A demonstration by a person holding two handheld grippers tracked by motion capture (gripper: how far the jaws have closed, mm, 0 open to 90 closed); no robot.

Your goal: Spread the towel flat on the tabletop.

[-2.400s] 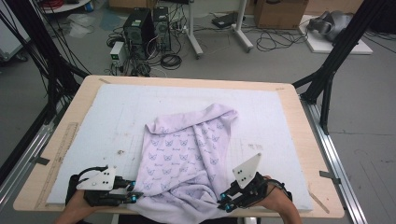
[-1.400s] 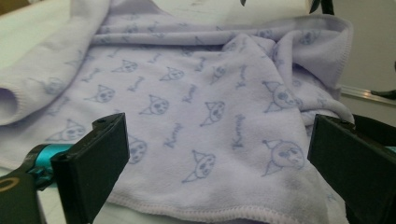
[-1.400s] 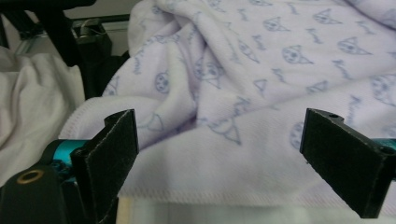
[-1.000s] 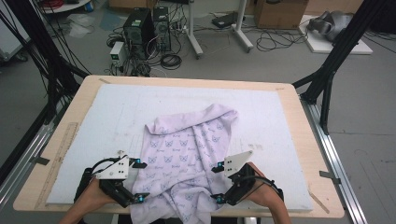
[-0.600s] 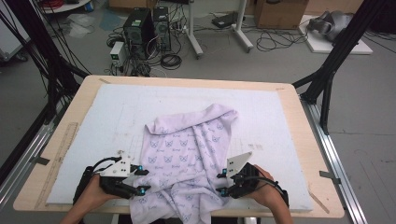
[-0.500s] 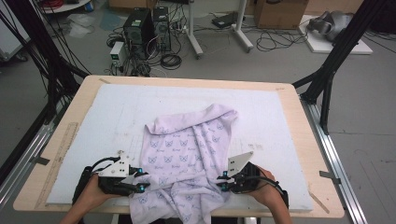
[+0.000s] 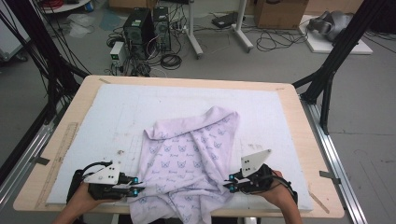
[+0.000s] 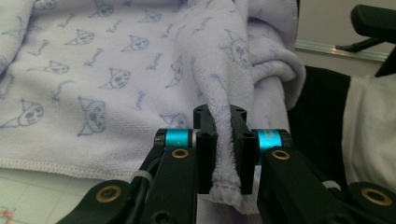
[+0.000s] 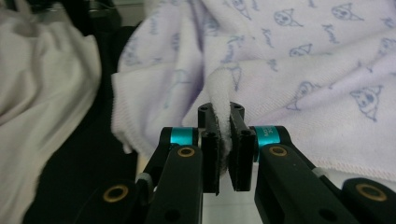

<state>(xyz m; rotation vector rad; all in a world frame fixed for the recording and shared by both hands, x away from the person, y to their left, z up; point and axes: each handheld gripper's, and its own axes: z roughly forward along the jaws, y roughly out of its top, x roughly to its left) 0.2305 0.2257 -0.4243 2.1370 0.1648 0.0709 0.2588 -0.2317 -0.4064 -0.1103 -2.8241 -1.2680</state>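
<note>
A: Where is the towel [image 7: 191, 161]?

B: Crumpled on the white mat [image 7: 116, 112], its near end hanging over the table [image 7: 299, 116]'s front edge. Bare mat lies open beyond it and to both sides.

A: And the grippers?

B: The left gripper [image 7: 135, 185] pinches the towel's left hem, having just closed on it. The right gripper [image 7: 229, 183] is clamped on a fold at the right edge. Both hands sit low at the front corners, pointing inward.

The towel's [image 7: 187, 163] near edge hangs past the table [image 7: 289, 121] and is cut off at the high view's bottom, as are both forearms.
</note>
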